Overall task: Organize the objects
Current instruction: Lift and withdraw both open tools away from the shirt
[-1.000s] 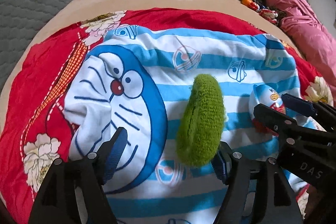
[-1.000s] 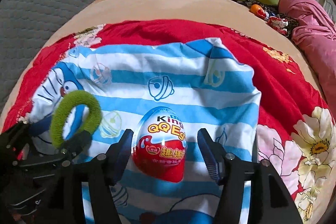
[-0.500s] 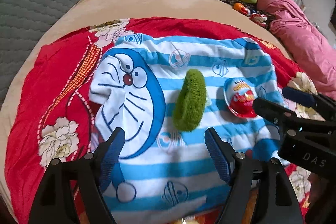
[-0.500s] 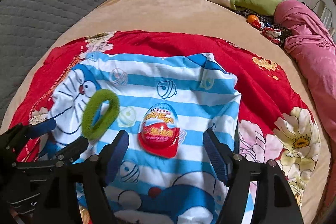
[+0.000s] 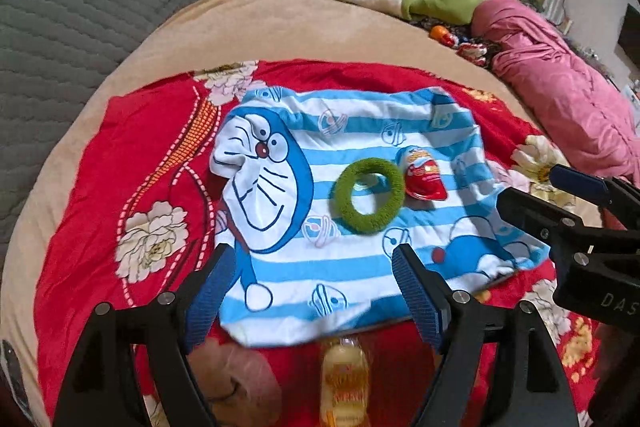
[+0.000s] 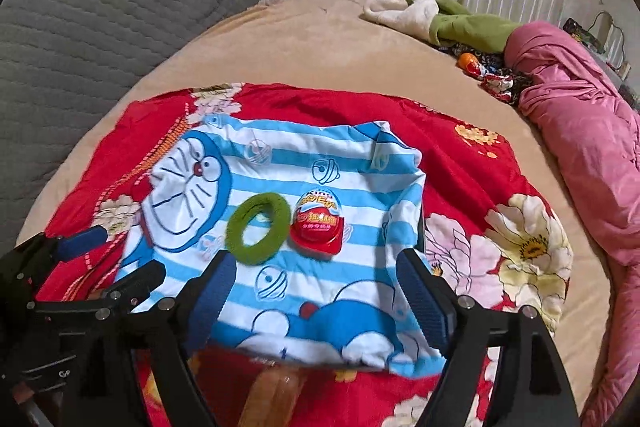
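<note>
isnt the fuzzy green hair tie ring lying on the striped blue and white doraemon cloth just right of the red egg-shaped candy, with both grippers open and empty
Not quite: the fuzzy green hair tie ring lies just left of the red egg-shaped candy, not right, as the right wrist view shows. The rest holds: both lie on the striped blue and white Doraemon cloth, and the left gripper and right gripper are open and empty.

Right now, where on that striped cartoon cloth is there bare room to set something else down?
The blue-and-white striped cartoon cloth lies bare along its far stripes, behind the fuzzy green ring and the red egg-shaped candy. The near stripes, toward the right gripper, are bare too. The middle is crowded: ring and egg sit side by side.
</note>
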